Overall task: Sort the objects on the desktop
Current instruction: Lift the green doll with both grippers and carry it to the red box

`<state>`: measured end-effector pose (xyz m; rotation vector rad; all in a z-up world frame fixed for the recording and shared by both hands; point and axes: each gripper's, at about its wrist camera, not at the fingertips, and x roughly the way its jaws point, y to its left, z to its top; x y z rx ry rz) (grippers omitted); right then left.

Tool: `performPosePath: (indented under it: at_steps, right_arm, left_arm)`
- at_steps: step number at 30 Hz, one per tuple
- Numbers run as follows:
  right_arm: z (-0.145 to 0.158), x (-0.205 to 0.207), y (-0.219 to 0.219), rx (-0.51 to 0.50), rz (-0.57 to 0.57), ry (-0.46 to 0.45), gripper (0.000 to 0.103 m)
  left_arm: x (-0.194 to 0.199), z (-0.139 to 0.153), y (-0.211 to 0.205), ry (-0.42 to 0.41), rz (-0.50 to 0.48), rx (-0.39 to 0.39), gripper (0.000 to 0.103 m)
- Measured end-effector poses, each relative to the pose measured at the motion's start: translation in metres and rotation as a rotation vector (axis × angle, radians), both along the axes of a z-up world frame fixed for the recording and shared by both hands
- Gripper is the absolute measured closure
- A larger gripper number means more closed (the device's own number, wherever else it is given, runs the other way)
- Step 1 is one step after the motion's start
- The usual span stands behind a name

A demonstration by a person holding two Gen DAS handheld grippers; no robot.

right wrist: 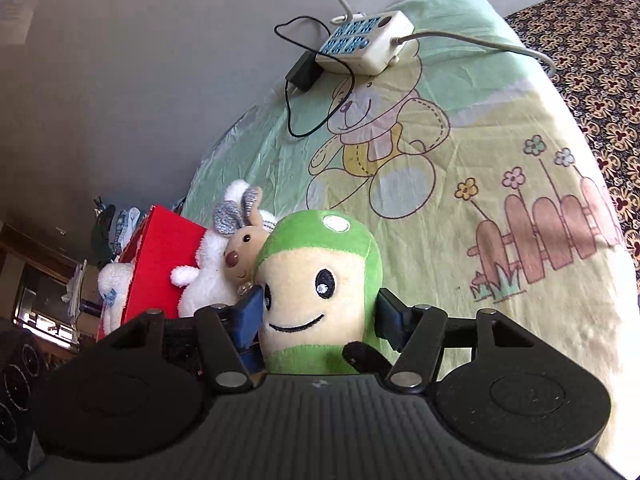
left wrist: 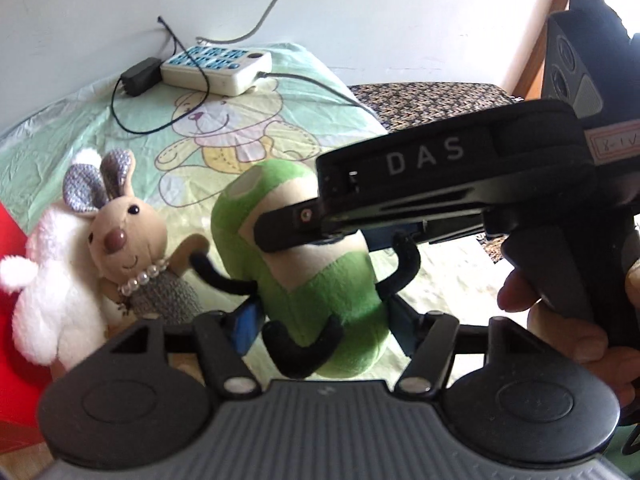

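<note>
A green and cream plush doll (left wrist: 304,280) with black limbs stands upright on the bear-print cloth. My left gripper (left wrist: 324,324) has its blue pads on both sides of the doll's lower body. My right gripper (right wrist: 320,312) closes on the doll's head (right wrist: 320,280), and its black body (left wrist: 440,184) shows across the left wrist view. A beige rabbit plush (left wrist: 128,248) with a pearl necklace and a white plush (left wrist: 52,304) sit just left of the doll, against a red box (right wrist: 160,256).
A white power strip (left wrist: 218,66) with blue sockets, a black adapter (left wrist: 140,76) and cables lie at the far end of the cloth near the wall. A patterned dark cloth (right wrist: 592,56) lies at the right. Another white plush (right wrist: 114,280) lies left of the red box.
</note>
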<state>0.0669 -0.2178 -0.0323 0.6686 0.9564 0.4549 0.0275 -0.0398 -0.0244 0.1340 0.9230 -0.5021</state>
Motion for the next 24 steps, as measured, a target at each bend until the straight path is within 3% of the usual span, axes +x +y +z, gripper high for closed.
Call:
performPosePath:
  at_steps: [4,10,18,24]
  right_arm:
    - [0.023,-0.02,-0.007,0.031,-0.064,-0.068,0.04]
    - [0.063,-0.031,0.031,0.038,-0.029,-0.205,0.04]
    - [0.094,-0.03,0.141,0.058,0.115,-0.308,0.04]
    - [0.11,-0.026,0.247,0.093,0.195,-0.348,0.04]
  left_arm:
    - [-0.02,0.023,-0.007,-0.06,-0.047,-0.032,0.036]
    - [-0.04,0.065,0.018,-0.19,-0.01,-0.052,0.036]
    - [-0.061,0.098,0.114,-0.289,0.157,-0.052,0.036]
    - [-0.076,0.118,0.205,-0.348,0.26,-0.041,0.036]
